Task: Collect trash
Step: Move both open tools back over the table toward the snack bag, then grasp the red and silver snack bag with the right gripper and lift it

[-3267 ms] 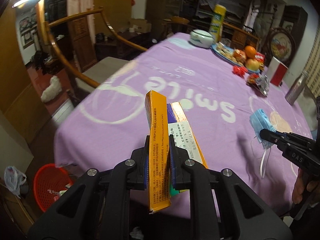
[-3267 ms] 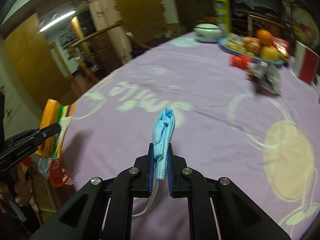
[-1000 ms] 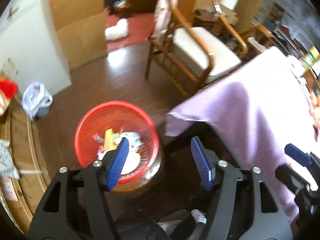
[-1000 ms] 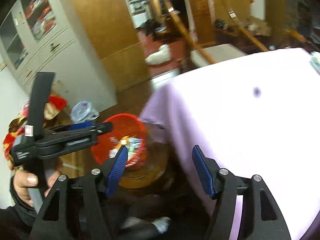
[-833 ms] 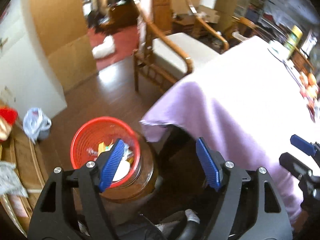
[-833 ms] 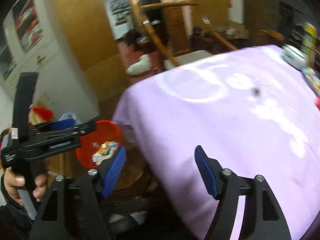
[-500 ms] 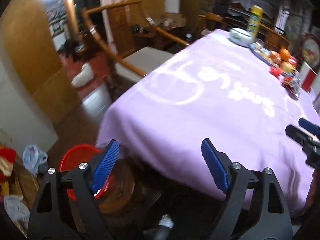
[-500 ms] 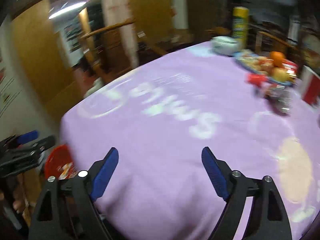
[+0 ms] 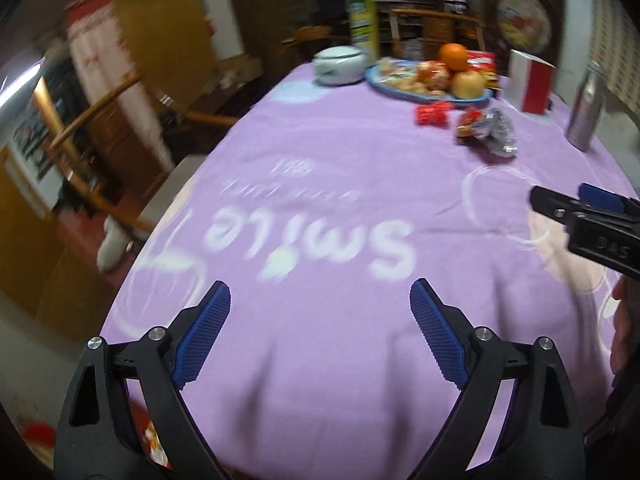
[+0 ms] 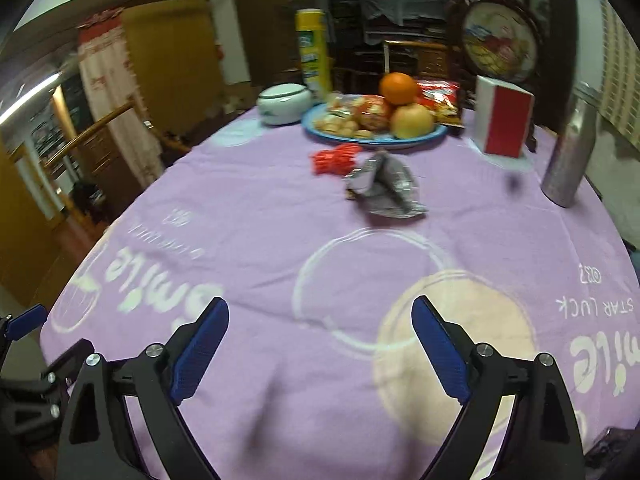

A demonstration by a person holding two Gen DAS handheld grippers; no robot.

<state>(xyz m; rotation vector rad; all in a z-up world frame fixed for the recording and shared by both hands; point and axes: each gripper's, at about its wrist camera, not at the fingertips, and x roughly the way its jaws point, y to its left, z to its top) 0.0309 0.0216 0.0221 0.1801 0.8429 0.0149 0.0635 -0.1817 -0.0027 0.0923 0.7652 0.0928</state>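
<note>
A crumpled silver wrapper (image 10: 384, 188) and a red wrapper (image 10: 334, 159) touching its far-left corner lie on the purple tablecloth (image 10: 280, 240), just in front of the blue fruit plate (image 10: 320, 130). A white-and-red box (image 10: 502, 120) and a metal bottle (image 10: 570, 152) stand to the right and a white lidded bowl (image 10: 283, 103) to the left. Broad bare cloth runs from the wrappers to the near edge, where the left gripper (image 9: 320, 300) and right gripper (image 10: 320, 312) hang with jaws spread wide and empty, having just been opening.

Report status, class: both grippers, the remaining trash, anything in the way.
Left gripper and right gripper open, empty, jaws just widened. Silver wrapper and red wrapper lie on purple tablecloth. Path clear.
</note>
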